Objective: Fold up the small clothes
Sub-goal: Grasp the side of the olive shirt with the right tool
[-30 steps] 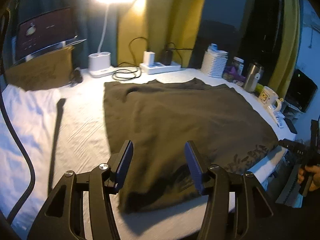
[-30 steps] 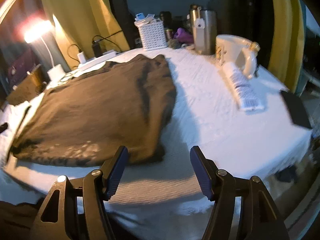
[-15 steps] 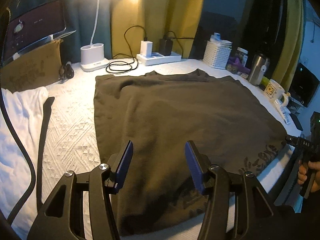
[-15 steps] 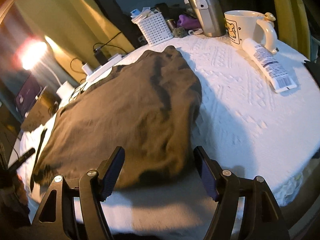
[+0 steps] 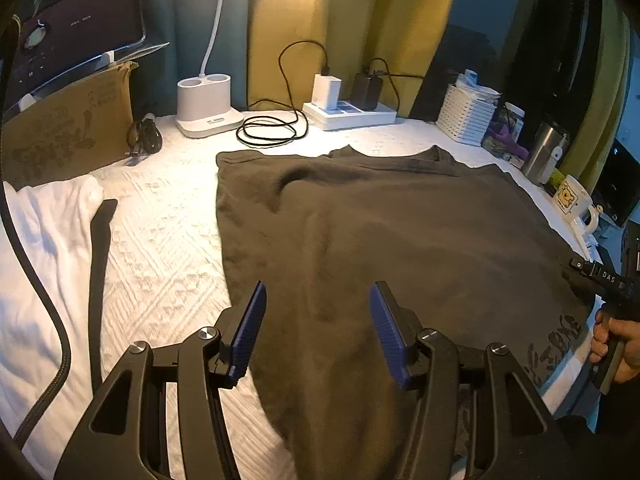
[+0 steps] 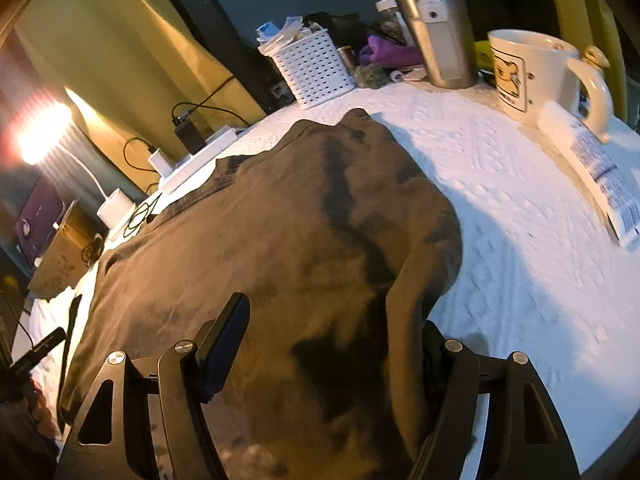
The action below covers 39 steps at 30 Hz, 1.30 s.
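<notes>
A dark brown T-shirt point(image 5: 392, 232) lies spread flat on the white textured bedspread point(image 5: 160, 248), collar toward the far side; it also shows in the right wrist view point(image 6: 280, 240). My left gripper point(image 5: 318, 332) is open, over the shirt's near left hem. My right gripper point(image 6: 332, 344) is open at the shirt's near right corner, with the cloth's edge between its fingers; the right finger is hidden behind the cloth. The right gripper also shows at the right edge of the left wrist view point(image 5: 600, 280).
At the back stand a lamp base point(image 5: 206, 106), a coiled black cable point(image 5: 272, 132), a power strip with chargers point(image 5: 348, 112) and a white basket point(image 5: 466, 116). On the right are a steel tumbler point(image 6: 436, 28), a mug point(image 6: 532, 72) and a tube point(image 6: 596, 168). White cloth point(image 5: 44, 240) lies left.
Both grippers have moved forward over the shirt's near hem. The right gripper now straddles the shirt's right corner.
</notes>
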Motion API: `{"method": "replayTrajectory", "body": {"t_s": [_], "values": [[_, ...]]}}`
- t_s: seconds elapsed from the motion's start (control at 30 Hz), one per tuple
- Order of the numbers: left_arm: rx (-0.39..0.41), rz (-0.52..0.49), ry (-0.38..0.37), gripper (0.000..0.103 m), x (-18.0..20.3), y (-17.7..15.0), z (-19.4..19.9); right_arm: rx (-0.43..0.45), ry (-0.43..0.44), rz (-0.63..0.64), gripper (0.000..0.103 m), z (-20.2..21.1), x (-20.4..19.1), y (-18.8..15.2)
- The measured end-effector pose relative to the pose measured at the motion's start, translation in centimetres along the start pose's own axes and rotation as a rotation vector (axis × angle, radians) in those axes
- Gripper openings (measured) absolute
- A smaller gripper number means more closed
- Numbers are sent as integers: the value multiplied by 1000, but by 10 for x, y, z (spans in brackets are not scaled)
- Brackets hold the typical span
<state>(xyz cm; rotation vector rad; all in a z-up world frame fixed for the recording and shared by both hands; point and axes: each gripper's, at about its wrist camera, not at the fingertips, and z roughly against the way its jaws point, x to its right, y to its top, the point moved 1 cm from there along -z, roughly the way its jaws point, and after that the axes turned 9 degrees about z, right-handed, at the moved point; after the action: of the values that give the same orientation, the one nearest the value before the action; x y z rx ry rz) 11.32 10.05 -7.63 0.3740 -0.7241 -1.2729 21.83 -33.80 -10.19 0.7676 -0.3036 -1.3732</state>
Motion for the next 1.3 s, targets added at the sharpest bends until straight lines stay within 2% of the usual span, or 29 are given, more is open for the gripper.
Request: {"method": "replayTrajectory", "body": {"t_s": [0.03,0.1,0.23,0.27,0.3,0.5,0.77,0.97,1.13,1.3], "values": [[-3,0,-1,54,-2,2,-2,-1,-1,4,69,-2,-2,1],[-10,-1,-5,54,-7,6,-5,-8,-27,11,49,-10,-6,4],[-24,-5,-11,54,-13,9,-11,-15,-63,36,33,-20,-11,10],[-27,-5,-14,54,-15,10,-13,-18,-73,51,24,-23,-13,11],[-31,-6,-17,54,-16,11,-14,-25,-77,67,20,-26,-15,12],[-32,-14,-43,54,-25,18,-17,-38,-83,81,14,-25,-18,20],[-18,-10,-61,54,-41,23,-14,38,-117,166,11,2,-56,49],[9,12,-74,54,-61,25,-3,82,-105,283,10,13,-112,71],[38,34,-94,54,-75,26,7,92,-40,391,5,9,-172,78],[59,33,-114,55,-84,25,17,79,35,498,3,0,-232,69]]}}
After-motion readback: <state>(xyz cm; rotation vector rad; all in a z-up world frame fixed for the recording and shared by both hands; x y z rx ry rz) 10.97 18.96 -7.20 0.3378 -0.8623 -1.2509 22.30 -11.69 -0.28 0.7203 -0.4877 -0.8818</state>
